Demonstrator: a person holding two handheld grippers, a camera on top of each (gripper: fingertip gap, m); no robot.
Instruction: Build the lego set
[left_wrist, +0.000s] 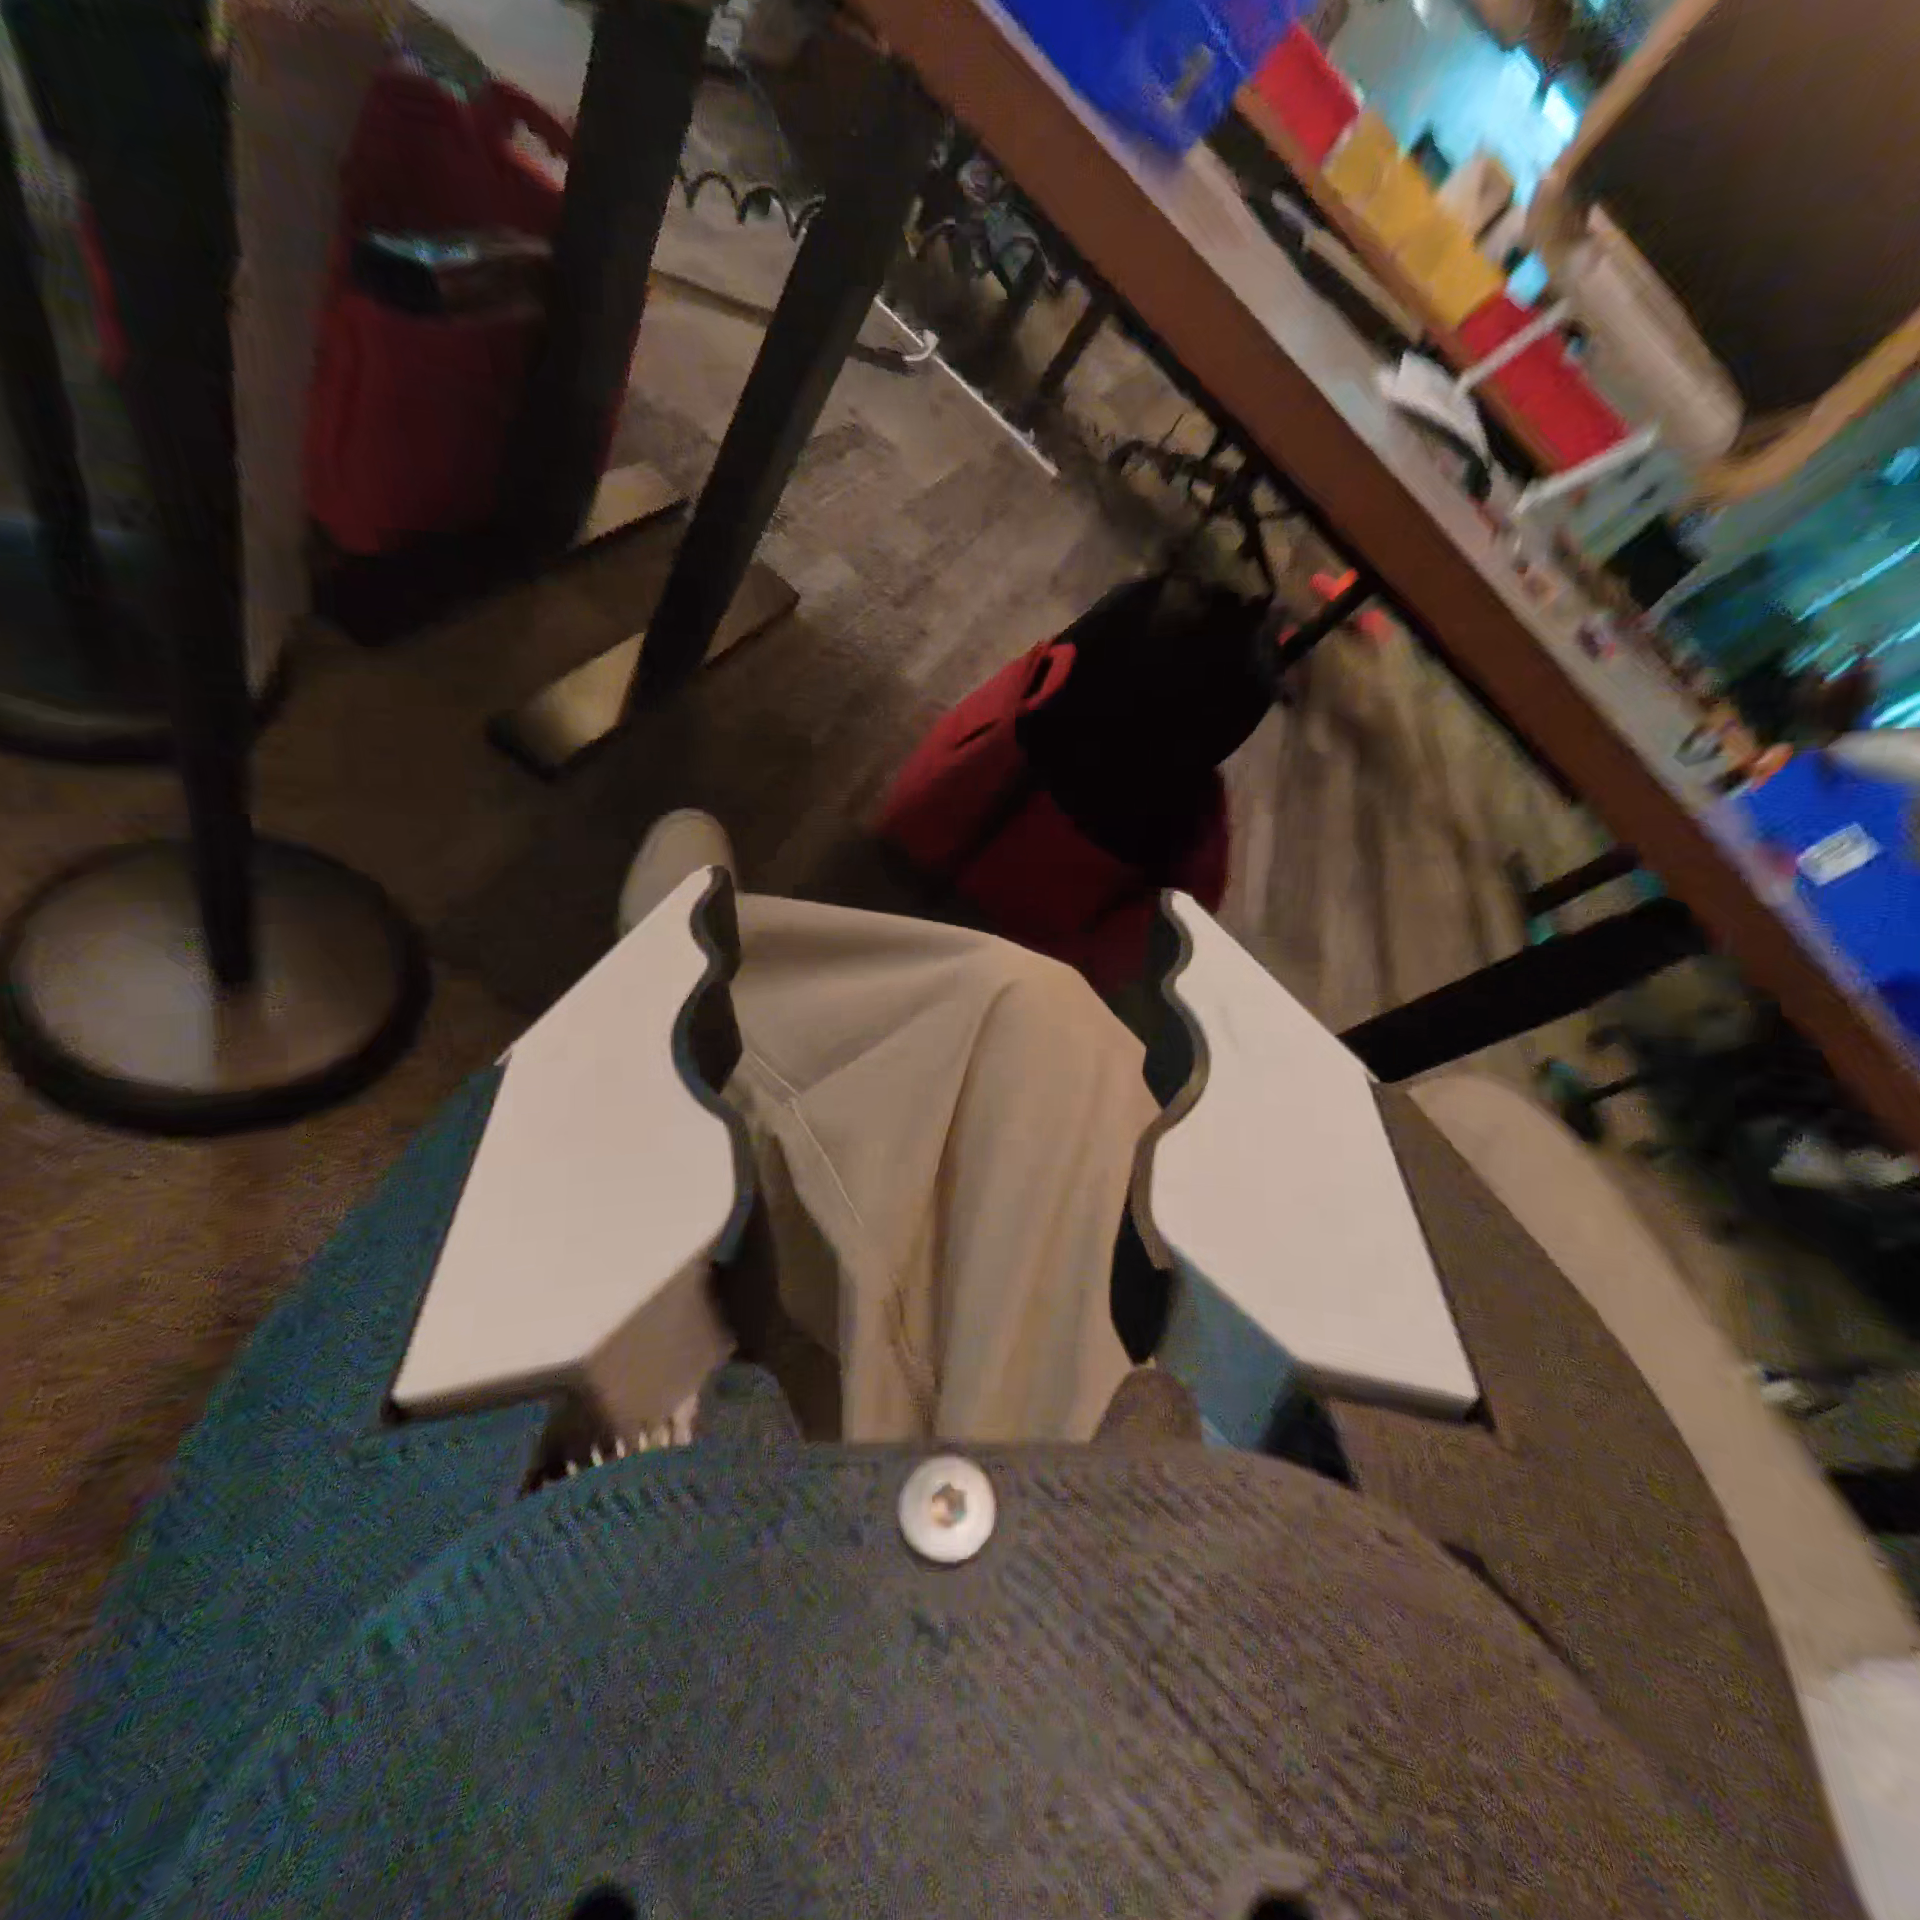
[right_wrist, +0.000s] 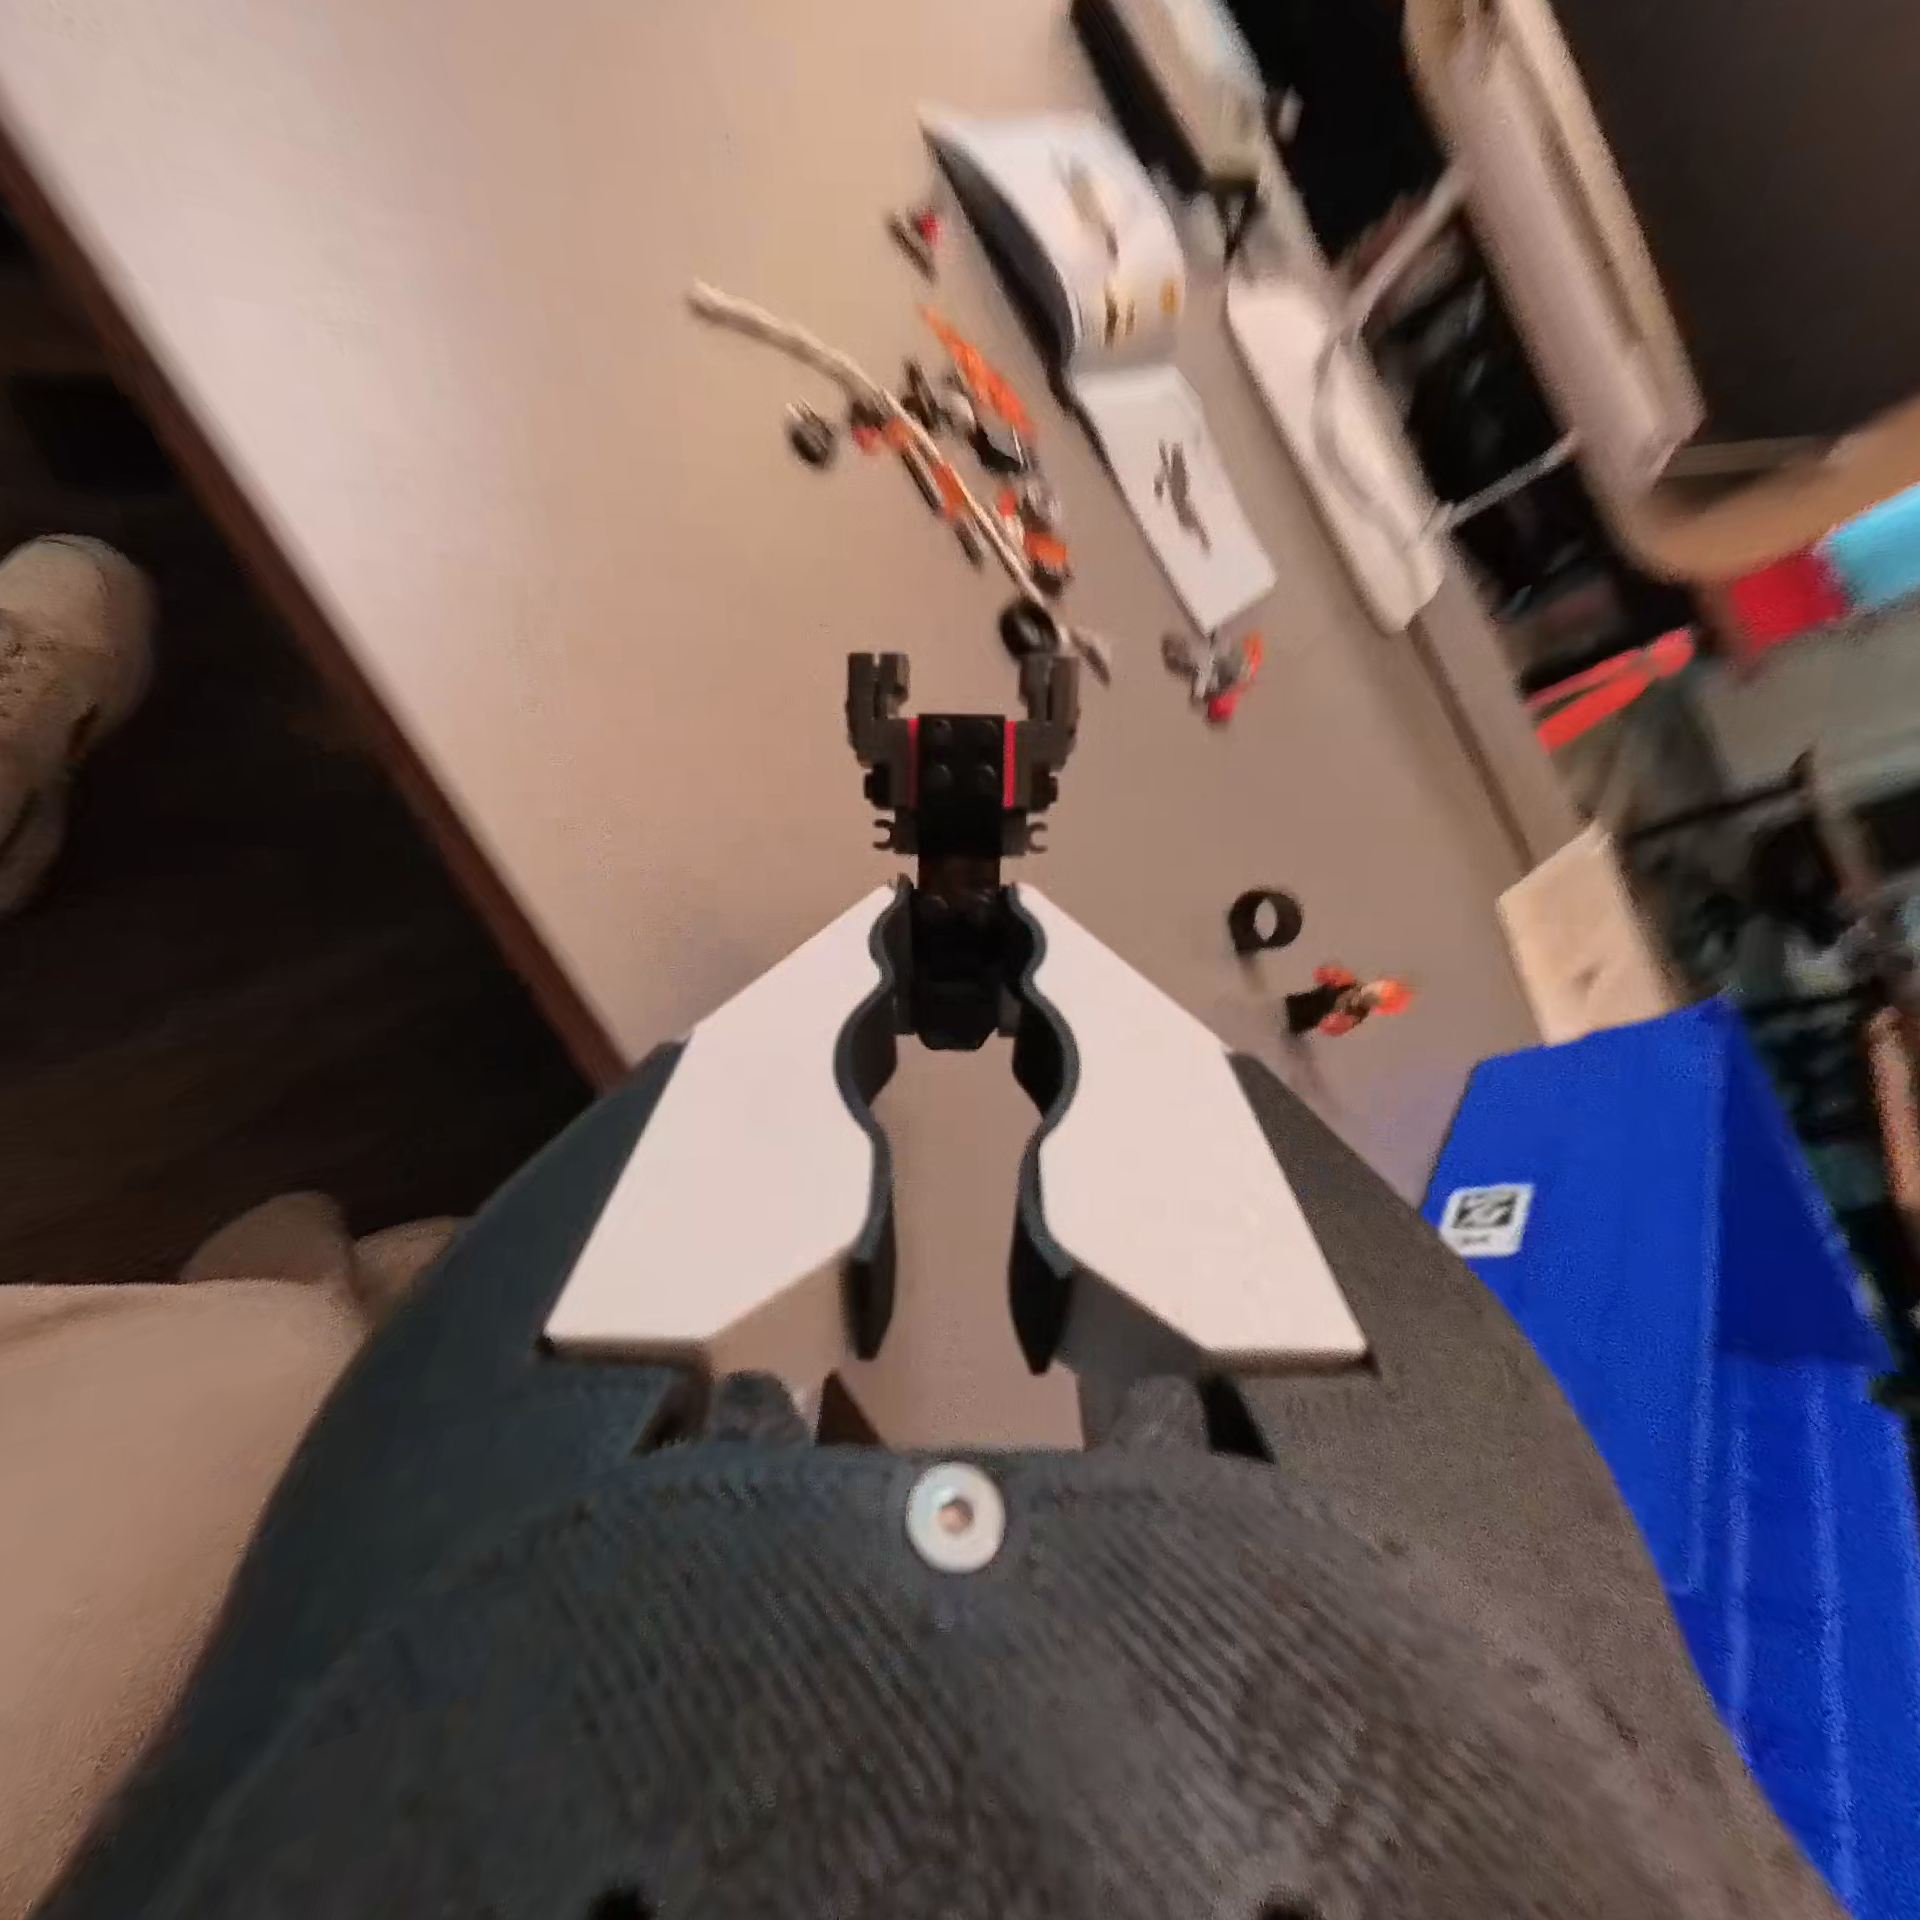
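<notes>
My right gripper (right_wrist: 958, 909) is shut on a black lego assembly (right_wrist: 958, 764) with red stripes and two upright arms, held above the beige table (right_wrist: 520, 416). Loose black and orange lego pieces (right_wrist: 956, 436) lie scattered farther along the table, with a black ring (right_wrist: 1264, 920) and a small black and orange piece (right_wrist: 1345, 1000) nearer. My left gripper (left_wrist: 940, 904) is open and empty, held off the table above a person's beige trouser leg (left_wrist: 956, 1143). The table's brown edge (left_wrist: 1247, 343) runs across the upper right of the left wrist view.
A blue bin (right_wrist: 1662, 1299) stands at the right of the table. White instruction sheets (right_wrist: 1184, 488) and a white box (right_wrist: 1049, 229) lie beyond the pieces. Below the table are a red bag (left_wrist: 1039, 790), black legs (left_wrist: 748, 416) and a round stand base (left_wrist: 208, 987). A shoe (right_wrist: 62, 665) shows on the floor.
</notes>
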